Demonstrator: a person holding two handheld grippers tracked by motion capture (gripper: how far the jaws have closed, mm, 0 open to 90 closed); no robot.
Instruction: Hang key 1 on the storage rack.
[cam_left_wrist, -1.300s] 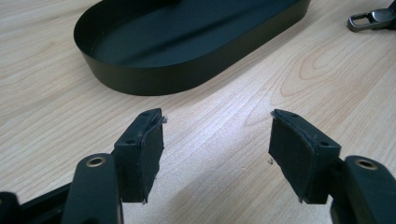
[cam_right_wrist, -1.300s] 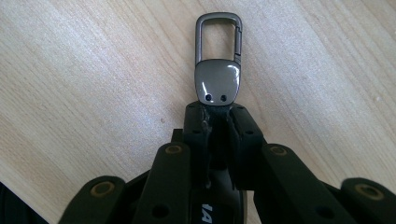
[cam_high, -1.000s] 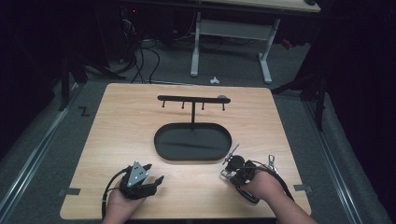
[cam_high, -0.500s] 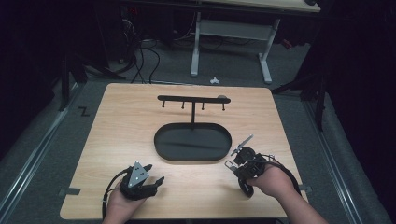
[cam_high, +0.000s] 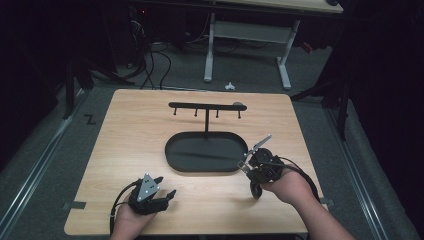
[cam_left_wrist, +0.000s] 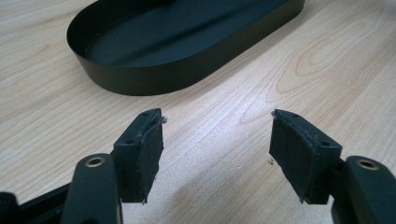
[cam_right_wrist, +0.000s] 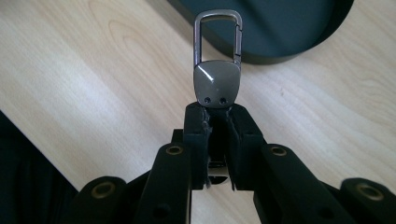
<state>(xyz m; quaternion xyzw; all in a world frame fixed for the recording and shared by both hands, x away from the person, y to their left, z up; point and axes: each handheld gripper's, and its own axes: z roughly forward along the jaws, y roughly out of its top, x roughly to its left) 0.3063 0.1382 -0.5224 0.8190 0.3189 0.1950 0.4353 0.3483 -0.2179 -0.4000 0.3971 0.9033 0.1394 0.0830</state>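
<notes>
1. Right gripper (cam_high: 252, 156) – at approx. 4 o'clock on the table (cam_high: 135, 150), held in the person's right hand (cam_high: 287, 185). Jaws clenched on a metal key clip (cam_right_wrist: 217, 70); pads grip its lower end, and the clip's body w/ two small rivets stands just above the jaw tips.
2. Key clip – grey metal, carabiner-type loop at the far end, flat shield-shaped body below it. In high view it pokes up and to approx. 1 o'clock from the gripper, off the table top, just beside the tray's 4 o'clock rim. In right gripper view its loop overlaps the tray edge at 12 o'clock; whether it touches the tray: can't tell.
3. Left gripper (cam_high: 159, 186) – at approx. 7 o'clock on the table, held in the left hand (cam_high: 137, 210), grey three-cornered plate on top. Jaws released, wide apart, nothing betw. them; bare wood shows between the pads (cam_left_wrist: 149, 154) in left gripper view.
4. Tray (cam_high: 175, 160) – black, oval, low wall, at table centre. Seen at 11–12 o'clock in left gripper view, well apart from the jaws.
5. Hook stand (cam_high: 207, 106) – black T-shaped rack; post rises from the tray's 12 o'clock edge, crossbar w/ four small hooks hanging under it. Hooks bare.
6. Table – light wood top, cable trailing from each gripper toward the near edge.
</notes>
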